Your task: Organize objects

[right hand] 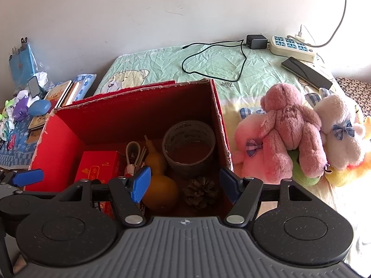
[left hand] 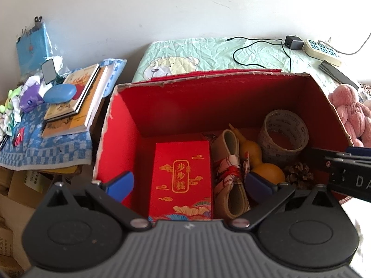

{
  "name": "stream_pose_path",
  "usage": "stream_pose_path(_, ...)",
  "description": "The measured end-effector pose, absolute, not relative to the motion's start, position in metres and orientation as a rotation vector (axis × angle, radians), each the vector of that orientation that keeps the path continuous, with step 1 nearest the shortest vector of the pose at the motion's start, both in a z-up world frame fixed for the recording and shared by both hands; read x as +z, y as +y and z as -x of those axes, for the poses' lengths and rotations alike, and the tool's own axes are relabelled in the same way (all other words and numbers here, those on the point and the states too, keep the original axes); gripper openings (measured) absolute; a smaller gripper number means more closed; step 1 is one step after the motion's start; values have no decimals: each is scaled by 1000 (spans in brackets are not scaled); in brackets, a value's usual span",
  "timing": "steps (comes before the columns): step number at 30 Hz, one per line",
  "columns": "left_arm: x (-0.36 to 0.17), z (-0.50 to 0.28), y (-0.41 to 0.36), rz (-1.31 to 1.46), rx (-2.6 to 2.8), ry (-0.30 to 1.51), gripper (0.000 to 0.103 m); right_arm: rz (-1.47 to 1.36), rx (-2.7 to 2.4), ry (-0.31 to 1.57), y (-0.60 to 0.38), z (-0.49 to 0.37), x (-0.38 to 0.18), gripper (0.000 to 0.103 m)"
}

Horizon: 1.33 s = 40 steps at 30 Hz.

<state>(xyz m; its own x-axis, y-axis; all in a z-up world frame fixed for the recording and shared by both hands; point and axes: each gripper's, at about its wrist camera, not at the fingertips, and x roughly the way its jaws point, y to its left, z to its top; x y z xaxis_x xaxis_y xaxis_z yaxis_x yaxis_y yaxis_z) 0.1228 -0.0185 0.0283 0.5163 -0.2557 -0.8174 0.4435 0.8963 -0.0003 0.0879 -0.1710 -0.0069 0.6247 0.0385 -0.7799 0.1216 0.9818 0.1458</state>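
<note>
The bed [right hand: 208, 69] carries an open red box [left hand: 129, 120], with plush toys [right hand: 289, 127] just beside its right wall. Inside lie a red packet [left hand: 183, 180], a tape roll [left hand: 284, 134], a gourd [left hand: 262, 162], a folded strap [left hand: 231, 173] and a pine cone [right hand: 200, 191]. Both tools hover over the box, released and holding nothing: the left tool [left hand: 189, 185] above the packet, the right tool [right hand: 185, 183] above the gourd and cone. This looks like a pause between placements; the next move likely calls for swinging right to the toys.
</note>
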Motion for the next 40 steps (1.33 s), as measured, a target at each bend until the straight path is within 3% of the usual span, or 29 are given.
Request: stream_pose_path(40,12,-136,-19,-224,-416,952,102,-201,-24,879,-167,-99,-16,68)
